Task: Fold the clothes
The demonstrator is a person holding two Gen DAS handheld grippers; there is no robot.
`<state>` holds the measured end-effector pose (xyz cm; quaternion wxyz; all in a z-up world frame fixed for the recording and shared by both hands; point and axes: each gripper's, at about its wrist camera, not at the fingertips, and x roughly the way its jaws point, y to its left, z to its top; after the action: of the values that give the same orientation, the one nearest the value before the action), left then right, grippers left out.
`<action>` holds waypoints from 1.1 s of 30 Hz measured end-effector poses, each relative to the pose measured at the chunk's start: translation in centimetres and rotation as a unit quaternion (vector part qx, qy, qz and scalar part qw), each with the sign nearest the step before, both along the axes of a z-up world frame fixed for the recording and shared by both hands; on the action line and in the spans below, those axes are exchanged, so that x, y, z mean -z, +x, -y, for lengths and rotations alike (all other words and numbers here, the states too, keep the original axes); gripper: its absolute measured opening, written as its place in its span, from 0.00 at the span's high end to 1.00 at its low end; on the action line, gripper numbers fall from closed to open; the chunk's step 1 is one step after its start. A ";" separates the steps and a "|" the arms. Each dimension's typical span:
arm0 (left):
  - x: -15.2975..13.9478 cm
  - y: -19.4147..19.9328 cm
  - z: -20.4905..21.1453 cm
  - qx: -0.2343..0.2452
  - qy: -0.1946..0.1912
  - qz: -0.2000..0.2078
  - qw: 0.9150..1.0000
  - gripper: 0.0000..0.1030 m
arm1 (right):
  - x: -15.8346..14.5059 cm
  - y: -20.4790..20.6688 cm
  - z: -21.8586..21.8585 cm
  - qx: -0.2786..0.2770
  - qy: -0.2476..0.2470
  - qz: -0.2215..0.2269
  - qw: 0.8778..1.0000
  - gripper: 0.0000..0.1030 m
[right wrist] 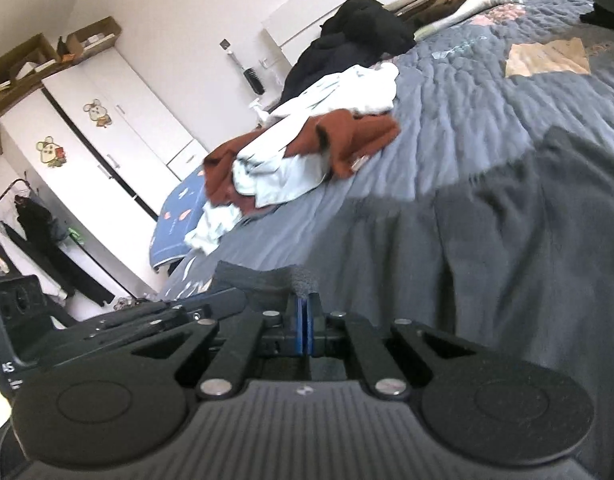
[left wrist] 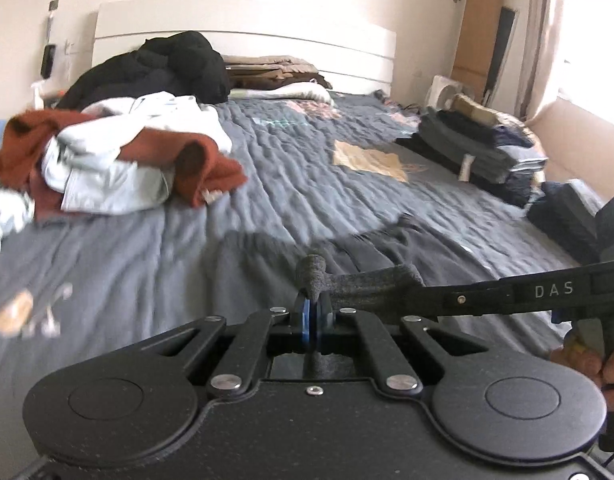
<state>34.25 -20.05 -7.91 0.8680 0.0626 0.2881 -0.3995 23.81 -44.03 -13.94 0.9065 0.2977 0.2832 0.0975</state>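
Observation:
A dark grey garment (left wrist: 359,246) lies spread on the blue-grey quilt, with its near edge lifted. My left gripper (left wrist: 313,286) is shut on that edge, and a fold of cloth bunches up between the blue pads. My right gripper (left wrist: 411,278) reaches in from the right and pinches the same edge close beside it. In the right wrist view the right gripper (right wrist: 305,296) is shut on the cloth. There the garment (right wrist: 507,240) stretches away to the right, and the left gripper (right wrist: 223,298) sits just to its left.
A heap of rust and pale blue clothes (left wrist: 119,160) lies on the bed's left side, with a black pile (left wrist: 167,68) behind it. A folded dark stack (left wrist: 479,148) sits at the right edge. A tan paper (left wrist: 367,158) lies mid-bed. White wardrobes (right wrist: 91,136) stand beyond.

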 end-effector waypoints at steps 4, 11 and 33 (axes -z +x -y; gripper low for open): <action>1.2 3.8 3.0 -0.004 0.019 0.007 1.000 0.97 | 0.7 4.4 1.5 0.015 -0.027 -0.013 0.999 0.98; 4.0 7.8 6.6 0.001 0.048 0.017 0.999 0.97 | 2.6 9.3 3.4 0.026 -0.066 -0.031 0.997 0.98; -1.6 -5.5 -7.8 -0.040 0.000 -0.021 0.999 0.49 | -3.5 -6.1 0.7 0.041 -0.079 -0.018 0.996 0.50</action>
<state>28.78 -12.26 -6.29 0.8769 0.0423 0.3087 -0.3660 17.69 -44.70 -10.45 0.9250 0.2386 0.2940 0.0321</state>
